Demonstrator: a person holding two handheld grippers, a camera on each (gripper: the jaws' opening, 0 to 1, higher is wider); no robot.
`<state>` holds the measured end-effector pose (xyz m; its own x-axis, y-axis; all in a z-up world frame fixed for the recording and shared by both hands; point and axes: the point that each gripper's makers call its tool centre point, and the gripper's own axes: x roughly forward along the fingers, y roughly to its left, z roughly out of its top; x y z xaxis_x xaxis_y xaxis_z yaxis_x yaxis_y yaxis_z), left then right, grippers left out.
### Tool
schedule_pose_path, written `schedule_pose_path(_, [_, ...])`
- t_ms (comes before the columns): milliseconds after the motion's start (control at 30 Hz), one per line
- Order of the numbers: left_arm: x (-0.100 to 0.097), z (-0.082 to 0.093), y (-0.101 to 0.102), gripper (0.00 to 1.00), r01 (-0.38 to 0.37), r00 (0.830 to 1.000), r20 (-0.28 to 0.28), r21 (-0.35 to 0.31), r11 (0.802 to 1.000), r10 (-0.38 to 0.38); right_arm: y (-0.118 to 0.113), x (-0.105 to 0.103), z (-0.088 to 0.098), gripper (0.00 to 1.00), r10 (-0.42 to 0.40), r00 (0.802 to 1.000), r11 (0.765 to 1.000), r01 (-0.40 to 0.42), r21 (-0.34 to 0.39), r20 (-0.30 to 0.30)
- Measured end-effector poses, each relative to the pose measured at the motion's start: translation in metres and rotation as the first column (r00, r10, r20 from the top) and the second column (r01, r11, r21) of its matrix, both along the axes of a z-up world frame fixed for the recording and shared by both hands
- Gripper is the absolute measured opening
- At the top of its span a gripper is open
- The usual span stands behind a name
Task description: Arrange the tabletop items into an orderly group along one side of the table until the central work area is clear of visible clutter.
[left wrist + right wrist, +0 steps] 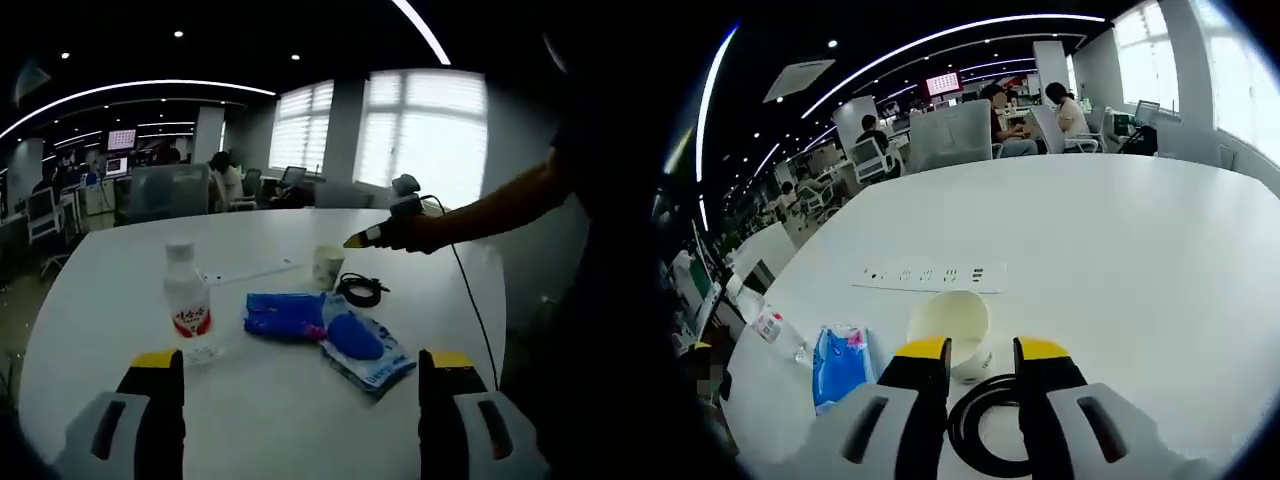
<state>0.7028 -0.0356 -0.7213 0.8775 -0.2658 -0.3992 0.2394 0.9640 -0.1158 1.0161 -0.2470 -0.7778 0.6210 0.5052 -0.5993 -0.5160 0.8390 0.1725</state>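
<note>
A white round table [110,300] carries the items. A clear bottle [186,305] with a red label stands just ahead of my left gripper [302,362], whose jaws are spread wide with nothing between them. Beside the bottle lie two blue packets [285,315] [365,348], with a coiled black cable [360,290] and a paper cup [328,267] beyond them. My right gripper [372,238], held by a person's arm, hovers over the cup. In the right gripper view, my right gripper [982,350] has a narrow gap, open, with the cup [948,318] just past its tips and the cable [975,425] beneath.
A flat white power strip [930,274] lies on the table beyond the cup. A blue packet [840,365] and the bottle [775,330] sit to the left. Office chairs [950,135] and seated people line the far table edge. Bare tabletop [1120,260] stretches to the right.
</note>
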Motion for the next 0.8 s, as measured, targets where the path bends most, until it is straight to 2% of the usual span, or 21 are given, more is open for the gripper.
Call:
schedule_pose_path(200, [0.003, -0.003, 0.002, 0.96, 0.005, 1.0, -0.001, 0.006, 1.0, -0.005, 0.005, 0.009, -0.009, 0.16, -0.011, 1.0, 1.0, 0.011, -0.002, -0.009])
schedule_pose_path(333, [0.006, -0.006, 0.004, 0.96, 0.006, 1.0, -0.006, 0.001, 1.0, -0.006, 0.007, 0.01, -0.007, 0.14, -0.037, 0.999, 0.999, 0.037, 0.006, -0.006])
schedule_pose_path(467, [0.009, -0.009, 0.006, 0.95, 0.003, 1.0, -0.009, -0.003, 1.0, -0.003, 0.01, 0.019, -0.011, 0.13, -0.05, 0.999, 0.999, 0.05, -0.016, 0.005])
schedule_pose_path(667, [0.012, -0.01, 0.007, 0.94, 0.019, 1.0, -0.003, -0.002, 1.0, -0.02, 0.009, 0.024, -0.029, 0.12, -0.069, 0.997, 0.997, 0.068, -0.045, -0.024])
schedule_pose_path(800, [0.014, -0.012, 0.012, 0.94, 0.017, 1.0, -0.007, -0.008, 1.0, -0.017, 0.005, 0.022, -0.029, 0.08, -0.079, 0.997, 0.995, 0.078, -0.064, -0.024])
